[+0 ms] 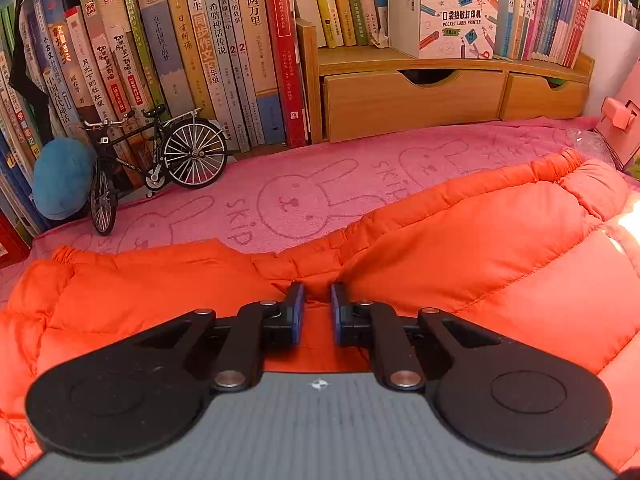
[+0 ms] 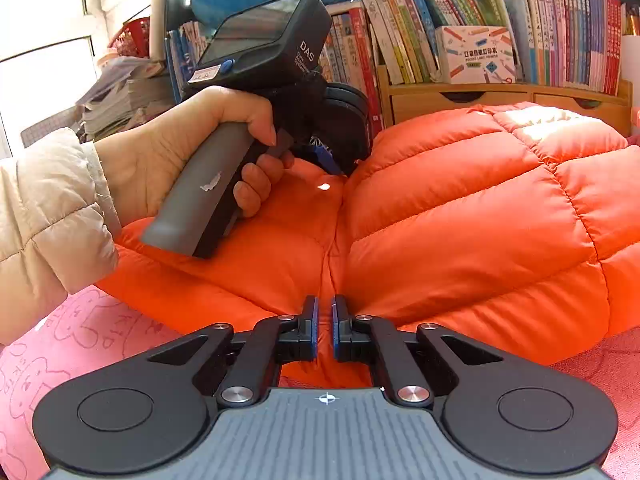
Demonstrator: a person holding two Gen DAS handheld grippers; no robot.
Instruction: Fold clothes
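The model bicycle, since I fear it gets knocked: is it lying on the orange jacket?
No: the model bicycle stands upright on the pink towel by the books, apart from the orange jacket.

Your right gripper (image 2: 324, 312) on the orange puffer jacket (image 2: 460, 216)

Its jaws sit nearly closed, pinching a fold at the jacket's near edge. Far left, your hand (image 2: 192, 152) in a cream sleeve (image 2: 48, 216) holds the left gripper (image 2: 336, 160) down on the jacket, over the pink rabbit-print cloth (image 2: 80, 344).

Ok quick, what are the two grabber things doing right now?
Left gripper: nearly closed, pinching the orange puffy jacket.
Right gripper: nearly closed, pinching a fold of the same jacket.
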